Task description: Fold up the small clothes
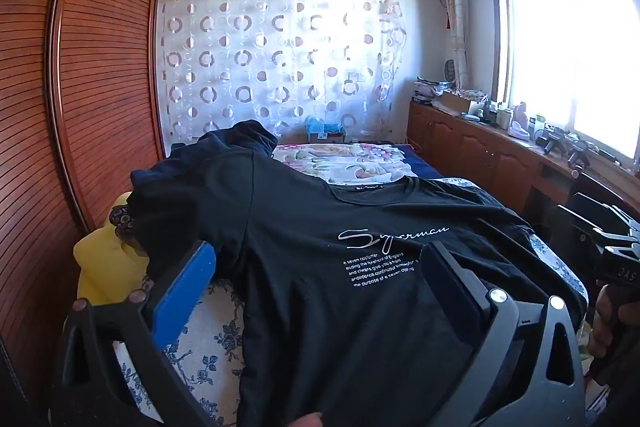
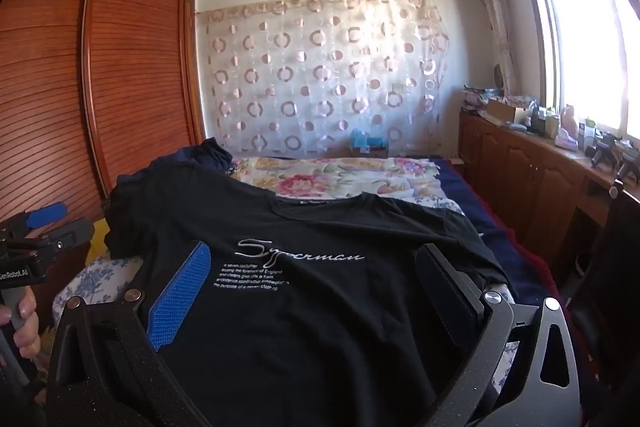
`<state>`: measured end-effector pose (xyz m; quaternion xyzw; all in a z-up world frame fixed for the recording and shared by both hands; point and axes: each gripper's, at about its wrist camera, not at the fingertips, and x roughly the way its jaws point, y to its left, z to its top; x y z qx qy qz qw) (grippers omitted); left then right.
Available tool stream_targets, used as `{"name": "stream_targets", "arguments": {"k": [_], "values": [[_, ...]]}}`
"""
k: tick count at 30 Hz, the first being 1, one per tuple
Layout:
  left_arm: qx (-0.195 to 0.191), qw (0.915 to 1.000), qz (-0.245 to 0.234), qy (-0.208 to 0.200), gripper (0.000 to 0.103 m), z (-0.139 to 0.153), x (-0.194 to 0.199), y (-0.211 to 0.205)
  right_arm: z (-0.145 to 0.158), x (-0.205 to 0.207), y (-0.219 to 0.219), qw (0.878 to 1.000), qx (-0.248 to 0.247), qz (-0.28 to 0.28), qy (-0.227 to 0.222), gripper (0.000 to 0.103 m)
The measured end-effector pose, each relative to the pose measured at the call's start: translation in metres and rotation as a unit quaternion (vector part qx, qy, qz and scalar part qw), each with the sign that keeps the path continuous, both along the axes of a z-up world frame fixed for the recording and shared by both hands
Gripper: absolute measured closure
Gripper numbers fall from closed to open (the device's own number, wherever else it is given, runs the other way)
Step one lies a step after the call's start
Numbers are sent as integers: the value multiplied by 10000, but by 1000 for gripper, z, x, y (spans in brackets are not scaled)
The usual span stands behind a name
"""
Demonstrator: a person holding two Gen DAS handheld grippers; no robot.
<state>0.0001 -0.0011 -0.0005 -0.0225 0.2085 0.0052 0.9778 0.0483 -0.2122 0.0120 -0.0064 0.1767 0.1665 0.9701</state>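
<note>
On the bed [image 1: 192, 347], a black T-shirt [image 1: 340, 287] lies spread face up, collar toward twelve o'clock, ready for folding. Left claw [image 1: 316, 291] and right claw [image 2: 316, 291] both gape wide and empty above its hem, likely poised to pinch.

The short-sleeved cotton T-shirt [image 1: 320, 267] is black with white script and small white print across the chest. Under it the bed sheet [image 1: 204, 343] is white with dark blue flowers — further back a quilt [image 2: 340, 179] blooms pink, yellow and green. The louvred wooden wardrobe [image 1: 100, 67] is reddish brown; the sheer curtain [image 2: 328, 75] carries pinkish-brown rings. One gripper pad [image 2: 178, 297] is bright blue — its partner black.
</note>
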Motion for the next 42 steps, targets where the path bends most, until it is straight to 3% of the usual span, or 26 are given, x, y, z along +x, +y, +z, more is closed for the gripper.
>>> {"name": "stream_targets", "arguments": {"k": [42], "values": [[171, 9996, 217, -81, 0, 10, -6, 6, 1, -1, 2, 10000, -1, 5, 9, 0]]}}
